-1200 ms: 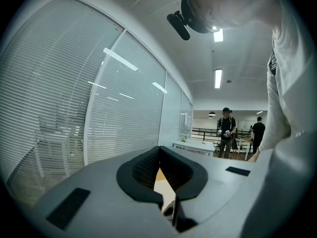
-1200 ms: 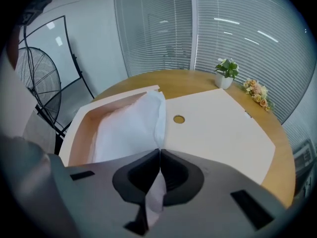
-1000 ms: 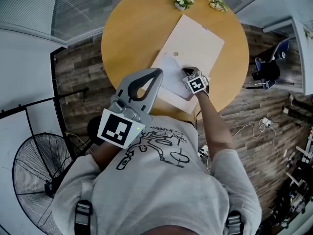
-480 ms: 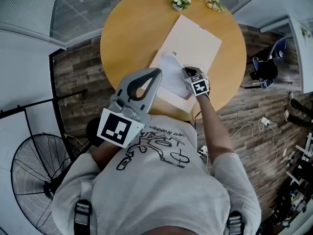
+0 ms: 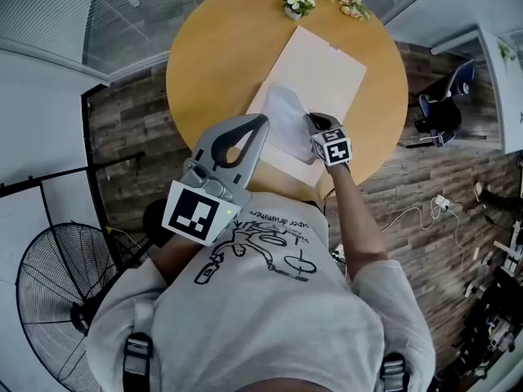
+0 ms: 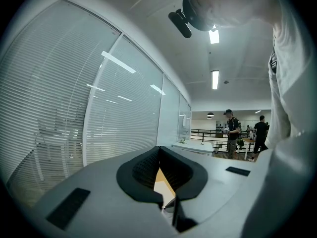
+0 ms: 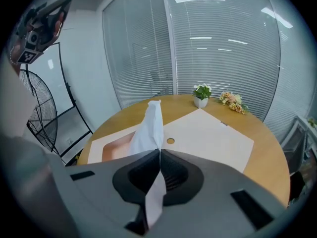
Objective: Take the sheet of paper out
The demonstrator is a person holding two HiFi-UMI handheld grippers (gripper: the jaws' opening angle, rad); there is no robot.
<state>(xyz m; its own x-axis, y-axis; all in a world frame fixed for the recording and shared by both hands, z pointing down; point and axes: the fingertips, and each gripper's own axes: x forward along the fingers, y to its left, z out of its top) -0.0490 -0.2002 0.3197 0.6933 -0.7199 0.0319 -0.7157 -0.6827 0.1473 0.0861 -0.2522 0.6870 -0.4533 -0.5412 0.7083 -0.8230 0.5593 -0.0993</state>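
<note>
Posies [image 5: 298,1] sit beyond envelope [image 5: 327,64], clear of paper [image 5: 284,114]

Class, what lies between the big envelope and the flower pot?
Only bare table separates envelope and flower pot, clearest in the head view.

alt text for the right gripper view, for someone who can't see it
The right tool is shut on a thin white sheet of paper rising from a large cream envelope lying flat on a round wooden table. Two small bunches of flowers sit at its far edge before blinded windows.
</note>
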